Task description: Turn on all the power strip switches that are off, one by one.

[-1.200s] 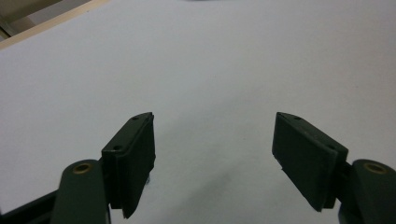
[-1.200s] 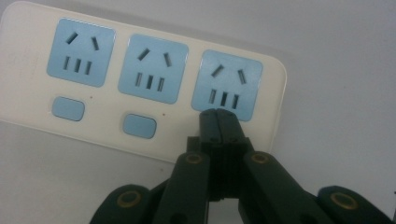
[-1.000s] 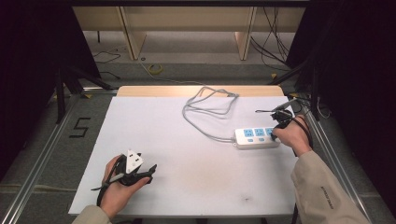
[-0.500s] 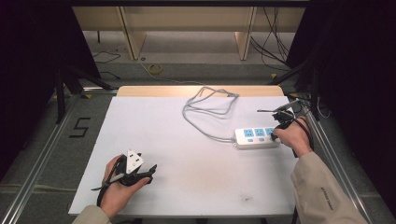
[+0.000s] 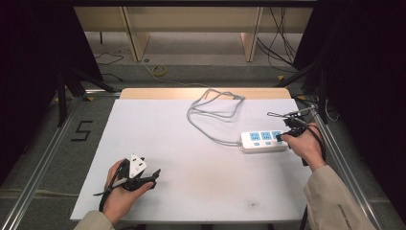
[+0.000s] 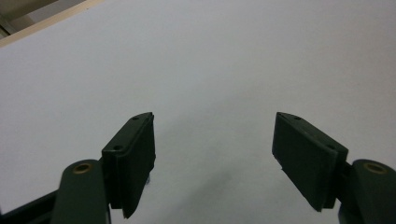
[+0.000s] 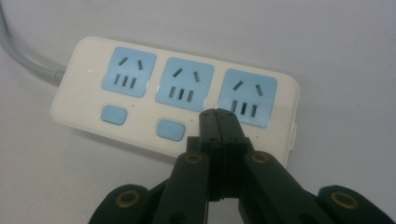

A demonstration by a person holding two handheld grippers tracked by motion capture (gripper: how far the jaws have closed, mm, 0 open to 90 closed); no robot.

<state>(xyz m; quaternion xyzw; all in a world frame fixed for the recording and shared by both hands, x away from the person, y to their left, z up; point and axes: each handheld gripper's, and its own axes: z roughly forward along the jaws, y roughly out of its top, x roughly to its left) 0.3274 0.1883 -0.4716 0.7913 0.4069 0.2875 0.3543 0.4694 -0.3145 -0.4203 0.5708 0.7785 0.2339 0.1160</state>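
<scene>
Jaws of right gripper [image 7: 218,116] pressed together, tips over power strip [image 5: 264,141] at its third switch; likely pressing it, needs firm downward push. Left gripper [image 6: 212,156] jaws apart, idle, well away from strip on bench [image 5: 191,143].

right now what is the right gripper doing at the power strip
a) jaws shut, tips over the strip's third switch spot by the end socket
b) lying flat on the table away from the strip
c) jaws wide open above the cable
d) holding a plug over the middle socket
a: the right gripper has its jaws pressed together, tips over the power strip just below its end socket, with nothing between them.
</scene>
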